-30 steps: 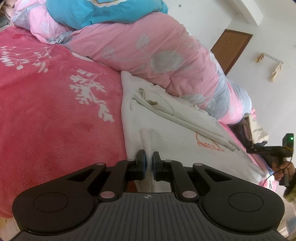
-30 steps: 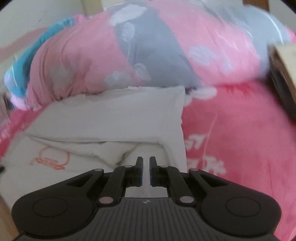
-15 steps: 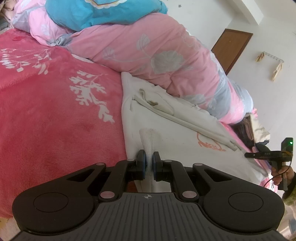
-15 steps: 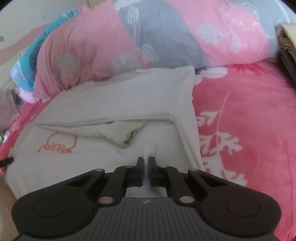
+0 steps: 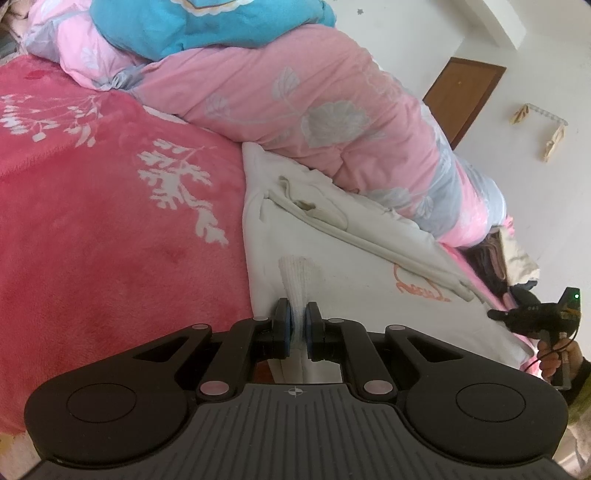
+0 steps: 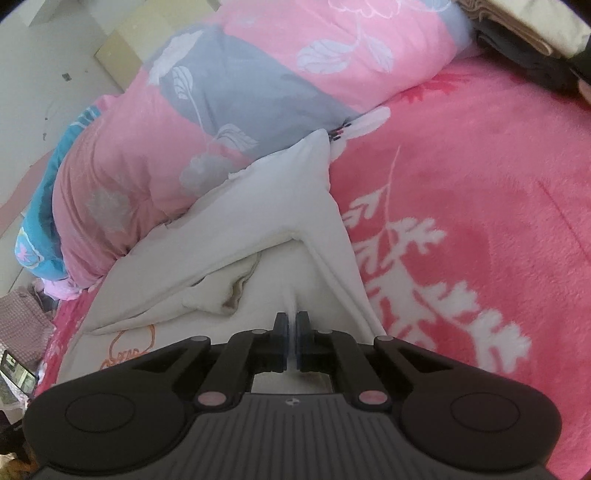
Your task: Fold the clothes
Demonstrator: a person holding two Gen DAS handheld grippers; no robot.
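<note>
The cream sweatshirt [image 5: 369, 280] lies spread on the bed, on the pink fleece blanket [image 5: 110, 240] and pushed up against the rolled pink floral quilt [image 5: 295, 103], with its orange lettering facing up and one sleeve [image 5: 362, 240] already laid across the body. That flat spread is what a fold needs: a soft, level bed under it and both ends within reach.

The left gripper [image 5: 297, 325] has its fingers pinching the ribbed cuff [image 5: 299, 269] of the other sleeve, which stands up a little between the pads, probably so it can be carried over onto the body. At the opposite end the right gripper [image 6: 291, 336] has its fingers pressed together on a small pucker of the sweatshirt's fabric near the edge, seemingly to anchor or lift that side.

In the left view the person's hand [image 5: 554, 354] grips the right gripper's handle. A turquoise quilt [image 5: 207, 22] tops the pile behind.
</note>
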